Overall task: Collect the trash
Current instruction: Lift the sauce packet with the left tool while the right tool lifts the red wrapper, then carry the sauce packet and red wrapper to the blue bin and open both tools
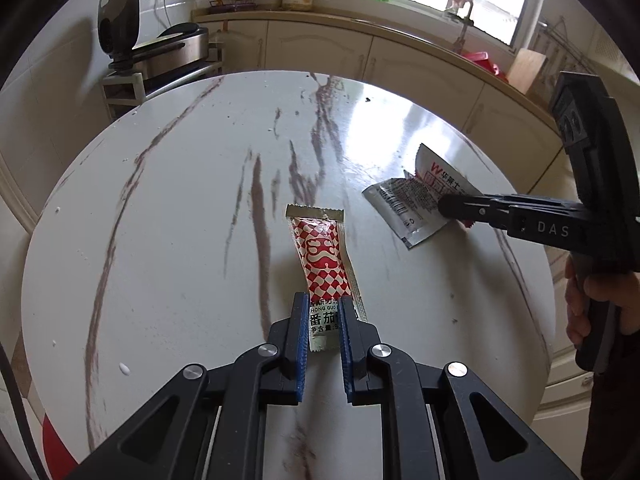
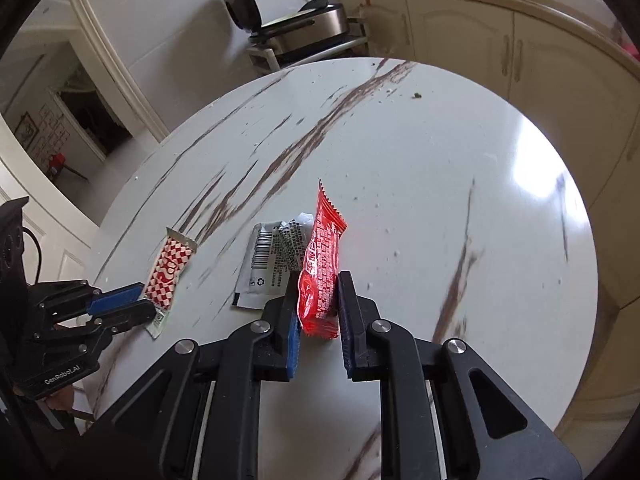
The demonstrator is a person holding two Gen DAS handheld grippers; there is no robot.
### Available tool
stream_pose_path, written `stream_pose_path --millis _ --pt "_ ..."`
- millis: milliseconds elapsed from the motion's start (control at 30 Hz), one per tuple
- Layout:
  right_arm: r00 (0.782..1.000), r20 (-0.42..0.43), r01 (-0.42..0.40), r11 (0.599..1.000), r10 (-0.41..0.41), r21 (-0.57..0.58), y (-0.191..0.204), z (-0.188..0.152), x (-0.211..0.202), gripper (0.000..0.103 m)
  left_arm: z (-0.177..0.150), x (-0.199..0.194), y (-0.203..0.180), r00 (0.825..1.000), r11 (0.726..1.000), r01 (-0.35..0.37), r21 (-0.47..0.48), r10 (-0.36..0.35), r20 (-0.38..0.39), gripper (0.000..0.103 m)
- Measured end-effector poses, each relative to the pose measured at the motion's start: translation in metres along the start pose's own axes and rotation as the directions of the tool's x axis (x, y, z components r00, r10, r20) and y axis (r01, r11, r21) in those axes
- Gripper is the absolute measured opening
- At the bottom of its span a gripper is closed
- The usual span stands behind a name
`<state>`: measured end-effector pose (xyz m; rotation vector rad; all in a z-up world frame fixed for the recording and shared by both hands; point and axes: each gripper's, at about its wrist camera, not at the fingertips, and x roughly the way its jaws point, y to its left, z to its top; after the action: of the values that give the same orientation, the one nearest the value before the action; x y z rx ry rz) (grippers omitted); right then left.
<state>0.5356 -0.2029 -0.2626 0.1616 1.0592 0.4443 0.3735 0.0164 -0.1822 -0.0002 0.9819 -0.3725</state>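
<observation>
Left claw (image 1: pixel 324 320) clamped on near end of red-white checkered ketchup sachet (image 1: pixel 324 264); rest of sachet sticking out past the fingertips, lying on or just above the marble-look table (image 1: pixel 160 220), contact not clear. Lower print on sachet partly covered by blue pads (image 1: pixel 301 332). Same sachet (image 2: pixel 168 268) seen from right wrist view, pinched at its near end by left claw (image 2: pixel 136 300). Right claw (image 2: pixel 318 300) clenched on red snack wrapper (image 2: pixel 322 264), held upright on edge, serrated top pointing away, bottom edge tucked between the pads. White-silver wrapper with barcode (image 2: pixel 266 264) lying flat on table just left of the red one, partly behind it; touching or not, cannot tell. From left wrist view, right claw (image 1: pixel 444 204) over that wrapper pile (image 1: pixel 404 204); red wrapper mostly hidden there, only a sliver at the fingertips. Small dark crumb (image 2: pixel 417 96) near far table edge. Print on wrappers too small to read fully.
</observation>
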Motion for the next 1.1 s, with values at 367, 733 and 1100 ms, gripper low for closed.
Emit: stream_pose_path --millis 367,733,1100 --pt "0.996 0.083 -0.025 0.992 0.015 0.12 -0.019 -0.048 -0.038 0.008 -0.017 -0.025 -0.053 1.0 0.998 0.03 0.046 -0.03 0.002 0.005" --pt "0.982 0.187 0.011 0.988 -0.041 0.156 -0.038 -0.094 -0.096 0.008 -0.018 -0.021 -0.107 0.998 0.996 0.062 0.061 -0.062 0.007 0.002" --pt "0.98 0.191 0.035 0.993 -0.057 0.113 -0.027 -0.105 -0.093 0.008 -0.004 0.013 -0.12 0.999 0.997 -0.024 0.069 0.026 -0.029 0.028"
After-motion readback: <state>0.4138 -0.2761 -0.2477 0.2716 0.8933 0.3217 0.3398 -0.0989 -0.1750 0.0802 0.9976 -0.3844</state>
